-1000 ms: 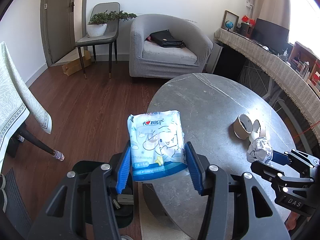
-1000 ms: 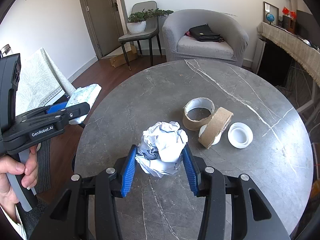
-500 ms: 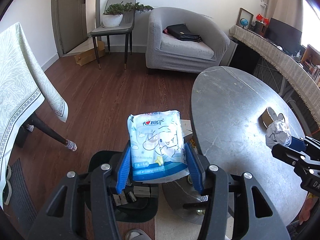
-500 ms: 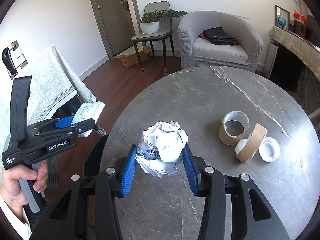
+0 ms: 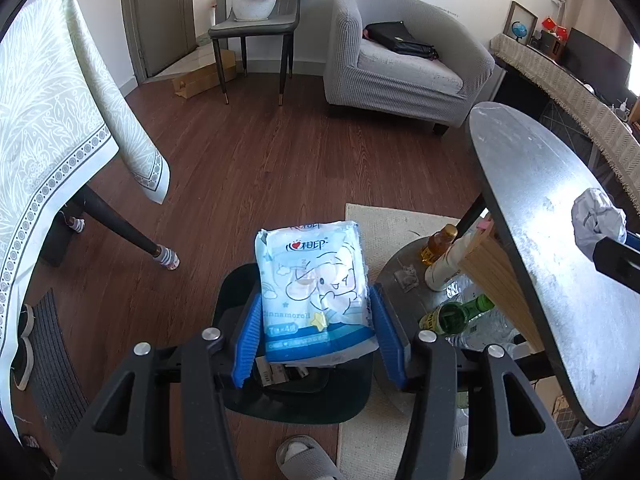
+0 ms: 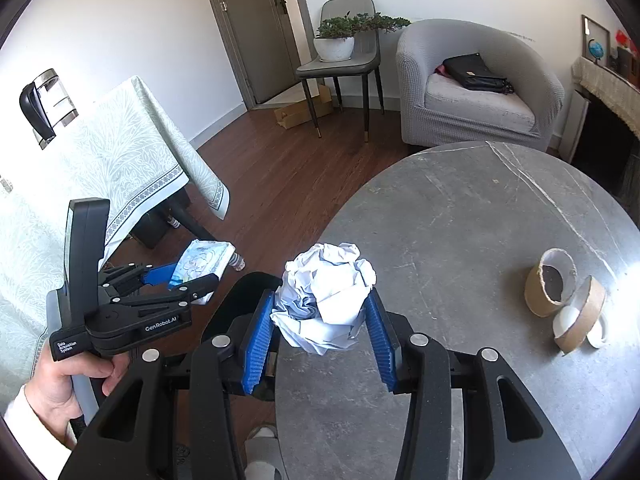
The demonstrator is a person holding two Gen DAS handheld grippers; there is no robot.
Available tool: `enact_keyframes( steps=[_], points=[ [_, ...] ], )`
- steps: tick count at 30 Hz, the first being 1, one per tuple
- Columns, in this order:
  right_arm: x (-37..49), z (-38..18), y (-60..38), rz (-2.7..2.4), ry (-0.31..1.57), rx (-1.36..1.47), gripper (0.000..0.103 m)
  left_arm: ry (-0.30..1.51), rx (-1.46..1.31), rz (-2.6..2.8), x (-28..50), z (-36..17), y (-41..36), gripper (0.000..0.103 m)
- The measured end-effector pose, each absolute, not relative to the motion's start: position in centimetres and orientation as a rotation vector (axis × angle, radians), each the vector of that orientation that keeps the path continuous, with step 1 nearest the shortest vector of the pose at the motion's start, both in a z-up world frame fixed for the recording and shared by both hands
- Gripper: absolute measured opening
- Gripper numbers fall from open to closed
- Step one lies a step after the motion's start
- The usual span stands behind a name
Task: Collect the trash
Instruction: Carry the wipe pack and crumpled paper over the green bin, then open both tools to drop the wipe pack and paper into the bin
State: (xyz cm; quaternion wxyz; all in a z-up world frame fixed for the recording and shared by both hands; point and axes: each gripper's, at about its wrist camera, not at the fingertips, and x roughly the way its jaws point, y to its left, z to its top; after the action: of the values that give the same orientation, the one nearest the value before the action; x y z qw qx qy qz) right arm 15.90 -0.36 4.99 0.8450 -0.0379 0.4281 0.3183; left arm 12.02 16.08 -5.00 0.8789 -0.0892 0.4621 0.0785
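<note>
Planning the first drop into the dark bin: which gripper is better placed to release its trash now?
Left: its gripper holds the tissue pack directly over the bin, while the right gripper holds the crumpled paper over the table edge.

Left gripper (image 5: 316,336) clamps tissue pack (image 5: 314,290) above dark bin (image 5: 296,392).

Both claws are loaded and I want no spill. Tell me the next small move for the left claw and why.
Probably lower the left claw a little further, then open it. Its pads are closed on the tissue pack, and the dark bin sits directly below. The right claw holds the crumpled paper above the table's edge, so it likely goes second.
</note>
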Motion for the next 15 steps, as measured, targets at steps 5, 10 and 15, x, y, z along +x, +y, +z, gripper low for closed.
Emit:
enact_keyframes(
  steps=[5,10,15],
  points=[
    [15.8,4.6,2.3,0.706,0.918,-0.105,0.046,1.000,-0.202,0.156,11.7,-6.5,17.3,0.054],
    [15.7,4.4,4.4,0.737,0.928,-0.112,0.046,1.068,-0.219,0.165,11.3,-9.3,18.7,0.054],
    [15.8,3.9,6.1,0.758,0.941,-0.118,0.046,1.144,-0.243,0.173,10.8,-12.2,20.2,0.054]
  ],
)
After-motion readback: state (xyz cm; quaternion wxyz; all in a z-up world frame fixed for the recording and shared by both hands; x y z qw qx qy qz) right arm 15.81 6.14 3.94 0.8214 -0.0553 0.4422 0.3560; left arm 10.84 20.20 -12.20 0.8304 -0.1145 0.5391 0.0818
